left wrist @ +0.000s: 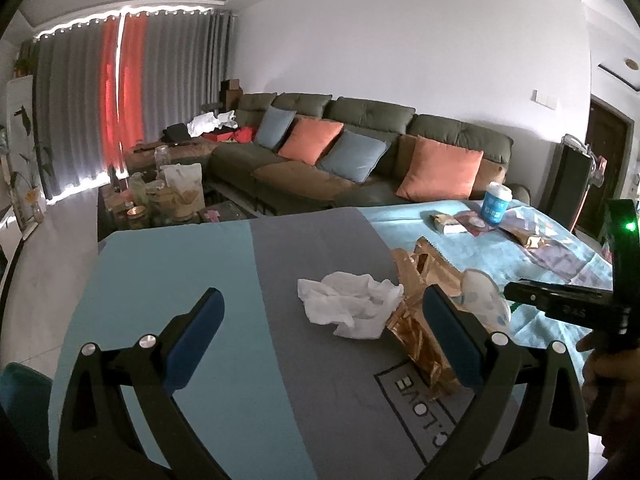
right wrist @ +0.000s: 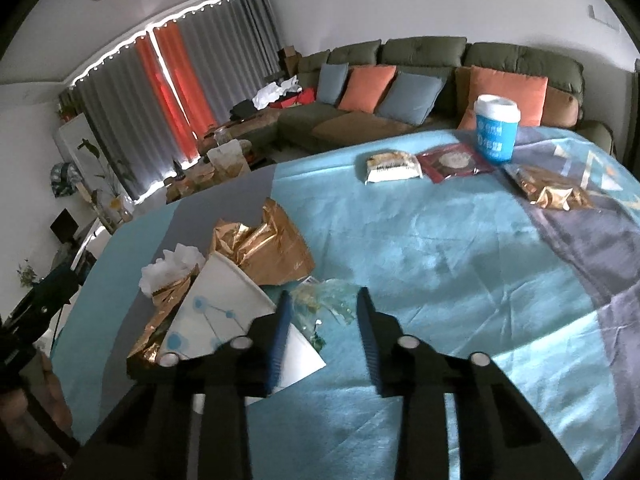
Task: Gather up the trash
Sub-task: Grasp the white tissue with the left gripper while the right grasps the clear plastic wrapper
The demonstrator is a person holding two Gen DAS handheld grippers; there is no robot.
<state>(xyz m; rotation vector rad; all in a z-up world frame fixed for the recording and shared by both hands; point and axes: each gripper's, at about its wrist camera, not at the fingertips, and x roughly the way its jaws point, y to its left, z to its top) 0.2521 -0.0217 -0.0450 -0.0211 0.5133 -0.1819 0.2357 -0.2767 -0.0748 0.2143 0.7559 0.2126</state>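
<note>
Teal-grey tablecloth [left wrist: 200,264] before sofa [left wrist: 360,140]

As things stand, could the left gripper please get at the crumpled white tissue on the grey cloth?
Probably yes: the left gripper is open, and the crumpled white tissue lies uncovered just ahead between its fingers, though crinkled gold foil wrapper touches its right side.

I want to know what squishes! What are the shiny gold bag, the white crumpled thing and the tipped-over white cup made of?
The gold bag looks like metallic foil film: glossy, with sharp creases. The white crumpled thing looks like soft tissue paper: matte, loosely wrinkled. The tipped-over cup looks like matte paper with blue printed dots, though a thin coating can't be ruled out. All three would probably squish.
</note>
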